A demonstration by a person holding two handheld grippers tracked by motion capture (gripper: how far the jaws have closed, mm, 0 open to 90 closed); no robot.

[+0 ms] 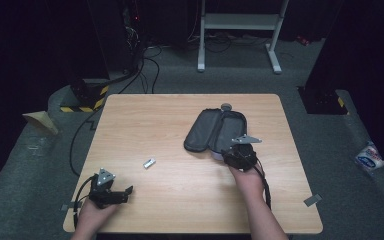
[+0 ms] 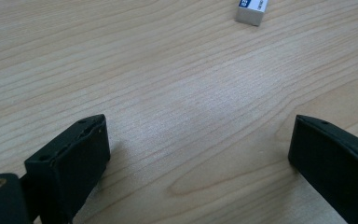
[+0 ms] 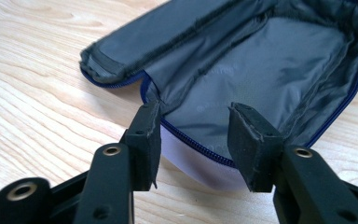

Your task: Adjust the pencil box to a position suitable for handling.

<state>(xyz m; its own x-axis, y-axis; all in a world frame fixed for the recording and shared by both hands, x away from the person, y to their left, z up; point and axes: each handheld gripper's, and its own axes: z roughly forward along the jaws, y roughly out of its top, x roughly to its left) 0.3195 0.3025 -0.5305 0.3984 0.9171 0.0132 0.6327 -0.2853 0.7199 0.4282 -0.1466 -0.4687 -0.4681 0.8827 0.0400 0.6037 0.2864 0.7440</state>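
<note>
Nearest the viewer, the left gripper [image 1: 111,192] rests at the desk's [image 1: 180,200] near left corner, its jaws spread wide with nothing between them. Beyond it lies a small white eraser [image 1: 149,163]. Right gripper [image 1: 239,156]: jaws part-closed astride the near rim of the unzipped grey pouch [image 1: 214,131], pads not pressing it.

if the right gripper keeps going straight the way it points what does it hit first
Most likely the near rim of the open pencil case: the right gripper has its jaws astride that zippered edge, with the grey lining just beyond. Depth is hard to judge.
</note>
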